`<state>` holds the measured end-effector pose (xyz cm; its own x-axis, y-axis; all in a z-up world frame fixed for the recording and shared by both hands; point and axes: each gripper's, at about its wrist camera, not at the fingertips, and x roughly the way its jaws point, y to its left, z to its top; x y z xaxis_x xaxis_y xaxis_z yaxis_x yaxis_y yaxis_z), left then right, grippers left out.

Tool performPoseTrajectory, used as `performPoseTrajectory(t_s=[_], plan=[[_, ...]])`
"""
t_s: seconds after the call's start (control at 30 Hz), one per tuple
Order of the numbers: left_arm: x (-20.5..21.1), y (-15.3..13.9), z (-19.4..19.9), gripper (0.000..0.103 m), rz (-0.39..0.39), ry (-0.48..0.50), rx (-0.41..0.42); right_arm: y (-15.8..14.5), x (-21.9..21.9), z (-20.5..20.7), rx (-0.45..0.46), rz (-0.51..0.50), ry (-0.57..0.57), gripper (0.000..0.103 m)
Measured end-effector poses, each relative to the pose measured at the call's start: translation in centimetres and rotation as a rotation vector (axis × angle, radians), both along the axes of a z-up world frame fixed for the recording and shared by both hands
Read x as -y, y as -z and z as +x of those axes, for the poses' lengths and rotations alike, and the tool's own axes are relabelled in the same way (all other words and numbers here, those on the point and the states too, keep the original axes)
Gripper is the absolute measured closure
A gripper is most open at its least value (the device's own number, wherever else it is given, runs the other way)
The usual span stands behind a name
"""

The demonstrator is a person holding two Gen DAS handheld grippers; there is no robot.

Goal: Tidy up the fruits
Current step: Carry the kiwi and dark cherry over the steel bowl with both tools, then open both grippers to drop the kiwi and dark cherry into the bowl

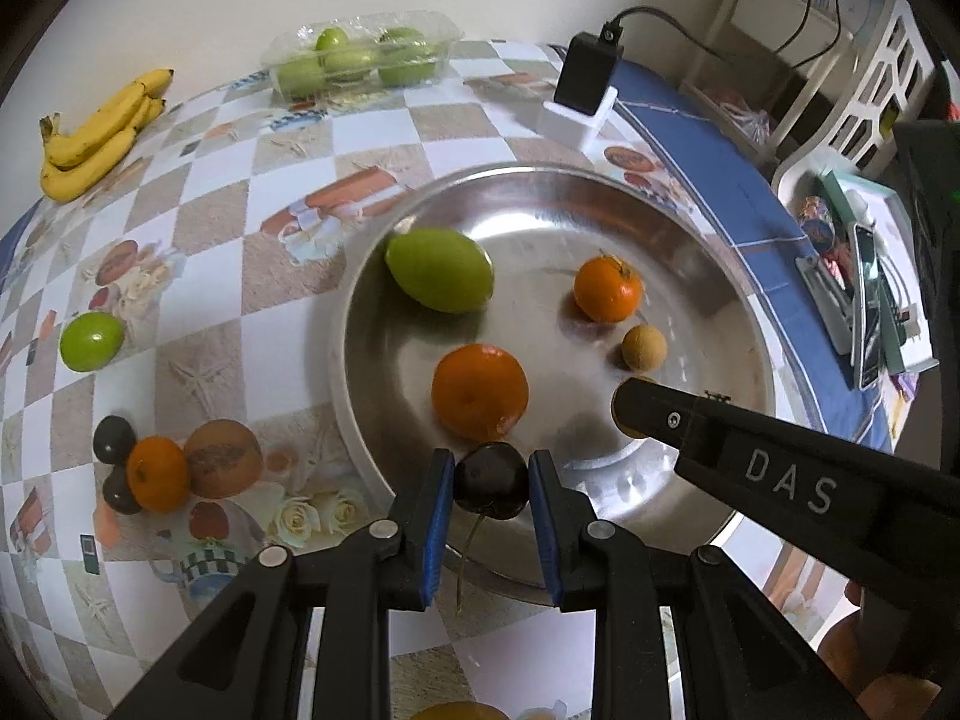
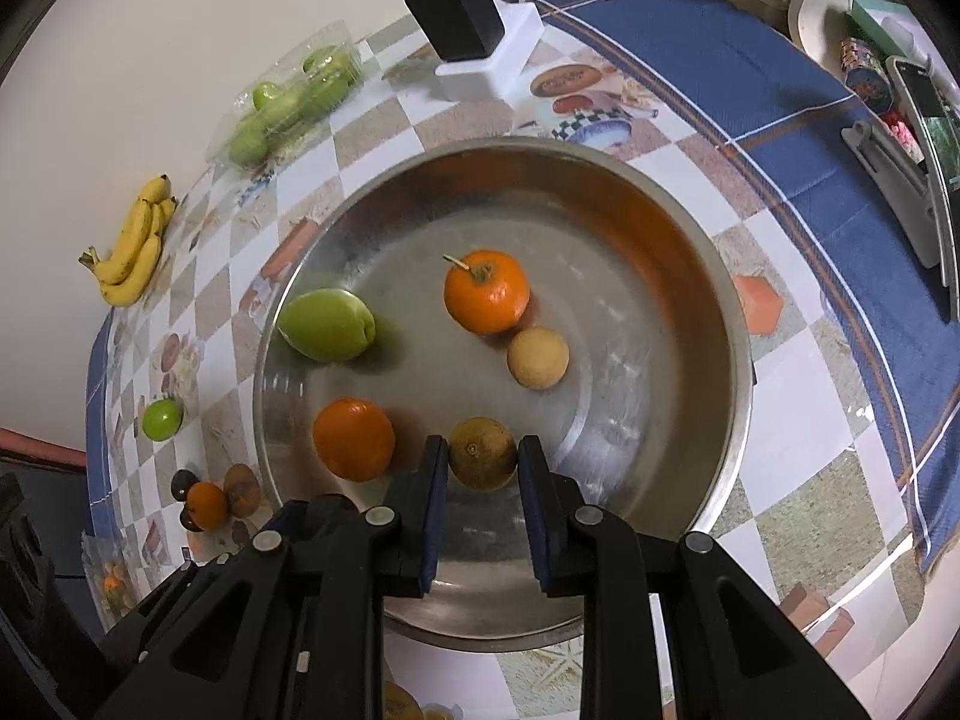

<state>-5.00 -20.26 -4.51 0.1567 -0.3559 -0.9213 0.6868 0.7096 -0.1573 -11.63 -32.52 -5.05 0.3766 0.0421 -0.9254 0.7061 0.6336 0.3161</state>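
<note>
Dark cherry [image 1: 491,482], stem hanging below: small, light, round, smooth-skinned, likely slippery and easily bruised. Pinched across its widest part by left tool [image 1: 491,480], over near rim of steel bowl [image 1: 708,276]. Best held at the equator with light pressure; stem too thin to trust.

Brown round fruit [image 2: 483,453], rough dull skin, possibly a longan or similar: light, firm shell, less slippery. Clamped by right tool [image 2: 483,456], low inside the bowl's near side.

Already in the bowl: green mango-like fruit [image 2: 327,324] at left wall, stemmed mandarin [image 2: 486,291] near centre, pale small fruit [image 2: 537,357] just beside it, second mandarin [image 2: 354,438] near-left.

Outside the bowl, left, on the bench [image 1: 228,228]: loose green fruit [image 1: 92,341], a mixed cluster [image 1: 174,471], bananas [image 1: 99,135], clear tray of green fruit [image 1: 360,57].

Not resolved: whether brown fruit touches bowl floor; cluster's dark fruits partly hidden; more fruit cut off at lower frame edges.
</note>
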Motion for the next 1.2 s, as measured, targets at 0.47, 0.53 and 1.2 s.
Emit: performPoseTrajectory(t_s=[0.47,0.53,1.2], plan=[[-0.2,0.2,0.3,0.052,-0.005,-0.014,-0.03,0.5,-0.2,0.4,-0.028,0.007,-0.013,0.077],[-0.4,-0.1,0.3,0.052,-0.016,-0.017,-0.03,0.4,-0.2,0.4,-0.025,0.007,-0.01,0.077],[-5.2,-1.6,4.8,0.044,0.013,-0.294,0.068,-0.5,-0.5,0.7,0.008,-0.025,-0.011,0.077]])
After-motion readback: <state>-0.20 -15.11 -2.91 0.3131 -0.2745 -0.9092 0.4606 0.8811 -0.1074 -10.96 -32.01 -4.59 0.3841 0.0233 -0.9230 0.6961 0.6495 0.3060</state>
